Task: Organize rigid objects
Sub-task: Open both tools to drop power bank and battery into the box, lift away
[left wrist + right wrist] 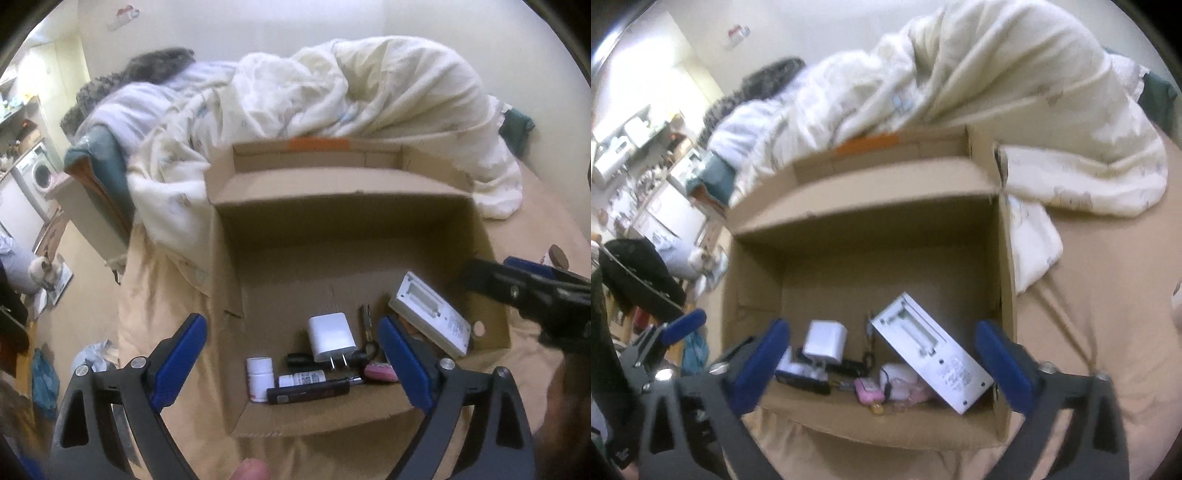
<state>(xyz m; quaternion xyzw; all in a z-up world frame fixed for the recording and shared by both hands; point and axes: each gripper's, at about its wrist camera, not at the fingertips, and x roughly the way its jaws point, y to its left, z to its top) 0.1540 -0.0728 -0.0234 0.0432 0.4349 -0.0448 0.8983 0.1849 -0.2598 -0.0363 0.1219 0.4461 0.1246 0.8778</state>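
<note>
Bedroom setting: bed (177, 295) with tan sheet and rumpled white duvet (351, 92), carrying an open cardboard box (369, 236). Contents, gathered at the near end: white charger (332, 336), white pill bottle (259, 376), black pen-like device (308, 391), pink item (868, 391), white rectangular unit (931, 354) leaning at the right wall. Left gripper (291, 363) and right gripper (882, 363): fingers spread, holding nothing; sorting judged largely done, with no loose items visible on the sheet.

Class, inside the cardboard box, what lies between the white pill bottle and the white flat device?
In the left wrist view, the white charger lies between the pill bottle and flat device.
</note>
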